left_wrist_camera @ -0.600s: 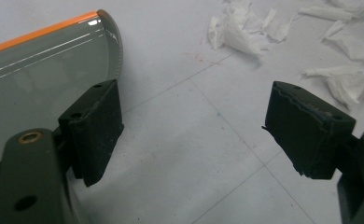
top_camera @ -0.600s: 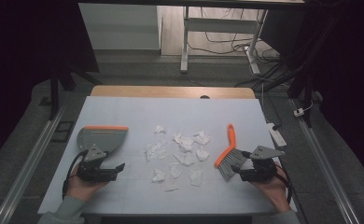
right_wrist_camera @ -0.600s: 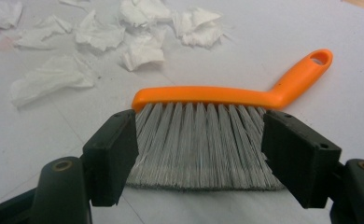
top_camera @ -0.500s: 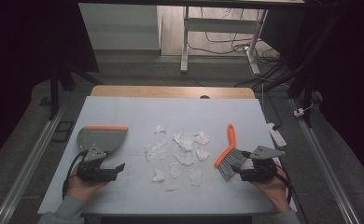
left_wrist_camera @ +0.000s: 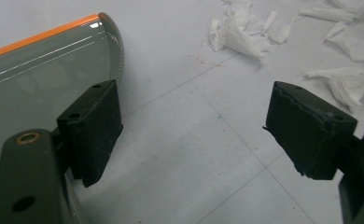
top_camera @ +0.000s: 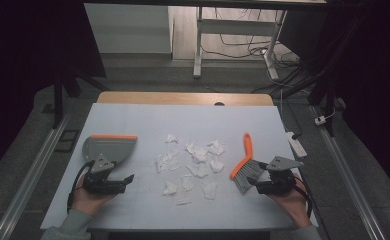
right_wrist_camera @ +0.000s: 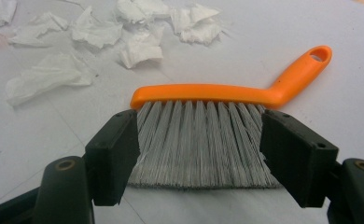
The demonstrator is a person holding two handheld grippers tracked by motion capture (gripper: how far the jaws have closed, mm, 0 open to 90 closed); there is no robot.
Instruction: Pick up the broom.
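- The brush [top_camera: 245, 162] lies flat on the surface [top_camera: 148, 117] in front of your right hand: orange handle pointing away from you, grey bristles [right_wrist_camera: 199, 142] fanned toward you.
- Your right hand-held gripper [top_camera: 257, 178] sits at the bristle end with its jaws spread wide. In the right gripper view the bristles lie between the two jaws, which stand at either edge of the fan; whether the pads actually touch it you cannot tell, and nothing is squeezed.
- The dustpan [top_camera: 108, 148], grey with an orange front lip, rests flat on the surface just ahead of your left hand.
- Your left hand-held gripper [top_camera: 124, 181] is also wide open and holds nothing. In the left gripper view one jaw stands beside the dustpan's rounded edge [left_wrist_camera: 117, 56], with bare surface between the jaws.
- The torn scraps of white paper [top_camera: 193, 167] are scattered across the middle of the surface, between dustpan and brush, nearer to the brush.
- Both your hands rest low at the near edge of the surface, well apart from each other.
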